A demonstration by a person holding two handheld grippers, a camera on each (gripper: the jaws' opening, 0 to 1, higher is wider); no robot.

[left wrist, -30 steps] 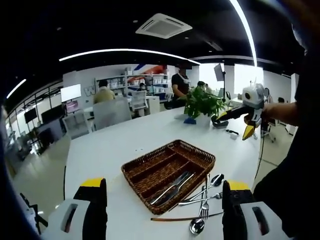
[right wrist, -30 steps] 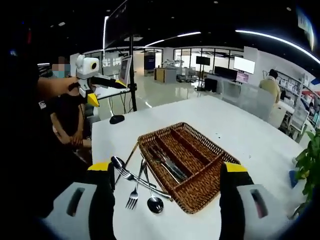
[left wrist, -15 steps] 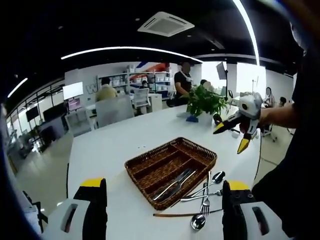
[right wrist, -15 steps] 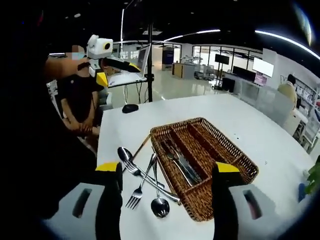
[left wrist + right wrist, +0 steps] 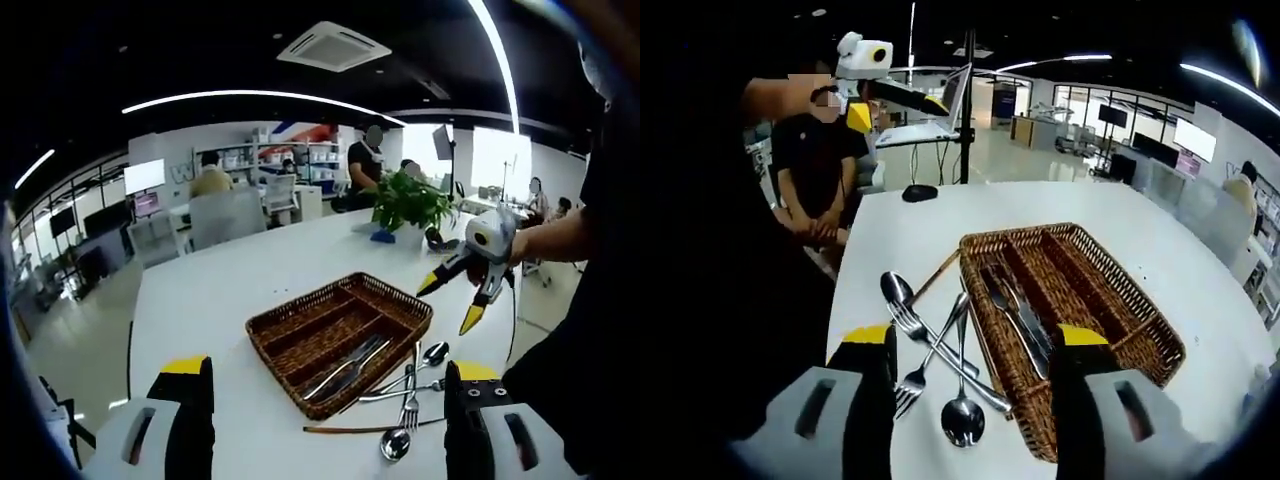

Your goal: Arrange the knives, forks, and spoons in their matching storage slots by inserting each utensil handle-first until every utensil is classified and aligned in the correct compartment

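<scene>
Right gripper view cut off some spoons and forks behind its jaws. Knives lay in the wicker tray. Both hand-held grippers were released, holding nothing.

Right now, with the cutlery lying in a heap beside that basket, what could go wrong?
1. The forks and spoons lie crossed on the white table, so lifting one may drag another along.
2. The pile sits near the table's edge, so a nudged piece could slide off.
3. Knives already lie in one slot of the wicker tray; a fork could land there by mistake.
</scene>
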